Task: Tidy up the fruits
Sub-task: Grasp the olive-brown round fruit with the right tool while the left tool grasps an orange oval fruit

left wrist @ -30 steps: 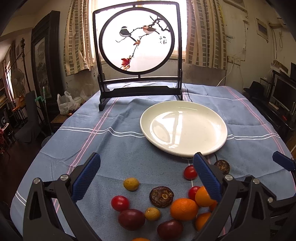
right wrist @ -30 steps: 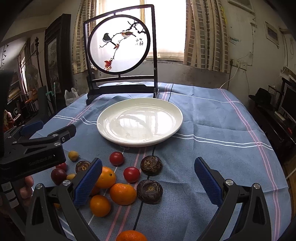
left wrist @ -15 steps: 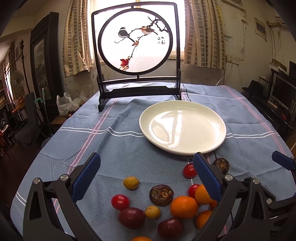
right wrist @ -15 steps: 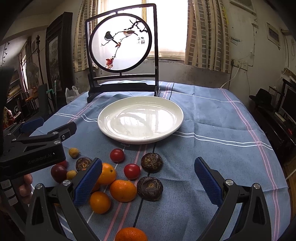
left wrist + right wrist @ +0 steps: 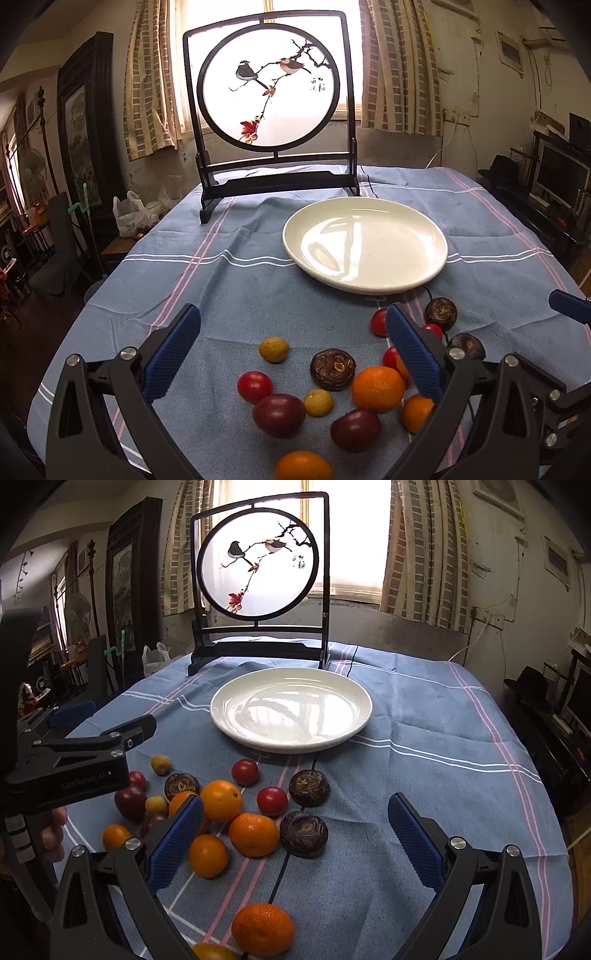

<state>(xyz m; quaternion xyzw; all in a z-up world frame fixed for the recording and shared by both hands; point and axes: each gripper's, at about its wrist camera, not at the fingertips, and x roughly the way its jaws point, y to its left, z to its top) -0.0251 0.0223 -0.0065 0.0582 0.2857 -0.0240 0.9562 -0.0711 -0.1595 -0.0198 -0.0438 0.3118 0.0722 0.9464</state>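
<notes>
The left gripper (image 5: pixel 70 760) has "GenRobot.AI" written on its side, and the round screen (image 5: pixel 258 563) with two painted birds has small writing too tiny to read. Both the left gripper (image 5: pixel 291 354) and the right gripper (image 5: pixel 295 834) are wide open and hold nothing, hanging above the fruit pile (image 5: pixel 221 805) that sits on the blue cloth (image 5: pixel 424 738) just in front of the white plate (image 5: pixel 291 738). From the right view I count six oranges, three dark brown fruits, three red tomatoes and two small yellow fruits, but some purple ones are partly hidden behind a blue finger (image 5: pixel 175 843).
</notes>
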